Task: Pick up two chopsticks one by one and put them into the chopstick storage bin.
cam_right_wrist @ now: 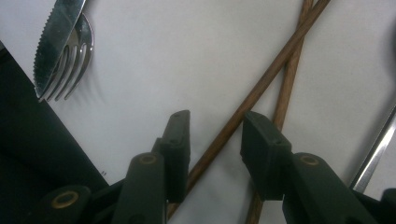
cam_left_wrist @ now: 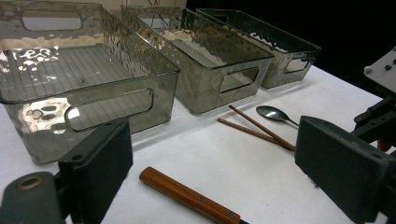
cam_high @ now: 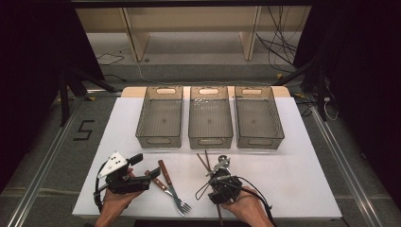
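Two brown chopsticks (cam_right_wrist: 289, 51) lie crossed on the white table (cam_high: 293, 175). My right gripper (cam_right_wrist: 219, 144) is low over them and open, with one stick running between its jaws and the other passing under the right jaw. In the high view the right gripper (cam_high: 218, 189) sits at front centre over the chopsticks (cam_high: 204, 161), beside a spoon (cam_high: 223, 163). My left gripper (cam_high: 144, 166) hovers at front left, jaws wide open and holding nothing. In the left gripper view (cam_left_wrist: 219, 179) a wooden knife handle (cam_left_wrist: 187, 196) lies just ahead, and the chopsticks (cam_left_wrist: 257, 128) and spoon (cam_left_wrist: 273, 113) lie farther off.
Three clear grey bins (cam_high: 160, 117) (cam_high: 210, 117) (cam_high: 258, 117) stand in a row at the back of the table. A wooden-handled knife (cam_high: 164, 172) and fork (cam_high: 176, 197) lie between the grippers. The serrated blade (cam_right_wrist: 56, 42) rests over the fork tines (cam_right_wrist: 74, 60) near the table's front edge.
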A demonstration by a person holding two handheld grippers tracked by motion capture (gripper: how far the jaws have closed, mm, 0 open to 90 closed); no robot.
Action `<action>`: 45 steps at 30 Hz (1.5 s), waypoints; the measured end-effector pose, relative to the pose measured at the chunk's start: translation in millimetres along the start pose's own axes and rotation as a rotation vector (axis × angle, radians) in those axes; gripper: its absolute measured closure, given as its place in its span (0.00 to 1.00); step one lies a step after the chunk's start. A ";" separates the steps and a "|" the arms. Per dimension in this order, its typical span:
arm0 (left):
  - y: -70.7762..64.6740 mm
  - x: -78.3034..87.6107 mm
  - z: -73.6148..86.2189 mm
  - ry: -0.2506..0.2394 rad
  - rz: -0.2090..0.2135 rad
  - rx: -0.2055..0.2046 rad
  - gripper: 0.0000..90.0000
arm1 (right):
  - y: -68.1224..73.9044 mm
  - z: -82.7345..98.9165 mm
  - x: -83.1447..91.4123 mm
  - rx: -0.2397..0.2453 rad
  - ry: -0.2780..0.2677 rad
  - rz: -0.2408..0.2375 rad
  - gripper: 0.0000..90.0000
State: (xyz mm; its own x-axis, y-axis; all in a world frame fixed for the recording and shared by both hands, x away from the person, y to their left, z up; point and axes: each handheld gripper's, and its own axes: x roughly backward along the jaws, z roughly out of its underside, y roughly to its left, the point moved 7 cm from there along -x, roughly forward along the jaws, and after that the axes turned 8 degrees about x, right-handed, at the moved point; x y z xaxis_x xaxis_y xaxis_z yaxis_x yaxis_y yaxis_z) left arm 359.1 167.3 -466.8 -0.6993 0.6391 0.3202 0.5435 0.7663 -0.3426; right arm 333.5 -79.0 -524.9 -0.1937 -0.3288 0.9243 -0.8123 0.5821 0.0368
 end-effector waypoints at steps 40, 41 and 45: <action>-0.5 -0.6 0.2 0.003 0.004 -0.004 0.12 | -3.6 -7.0 -5.4 0.003 0.101 0.051 0.94; -0.5 -0.7 0.2 0.003 0.005 -0.004 0.12 | -3.6 -7.0 -5.4 0.004 0.100 0.051 0.94; -0.3 -0.8 0.1 0.003 0.004 -0.003 0.12 | -3.4 -6.5 -5.0 0.007 0.092 0.050 0.94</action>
State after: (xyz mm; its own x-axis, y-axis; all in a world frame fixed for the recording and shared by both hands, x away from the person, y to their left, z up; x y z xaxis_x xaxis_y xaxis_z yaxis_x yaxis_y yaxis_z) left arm 359.5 166.5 -467.0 -0.6957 0.6422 0.3218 0.5477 0.7641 -0.3409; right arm 340.8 -74.5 -527.1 -0.1831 -0.2292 0.9560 -0.8070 0.5904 -0.0130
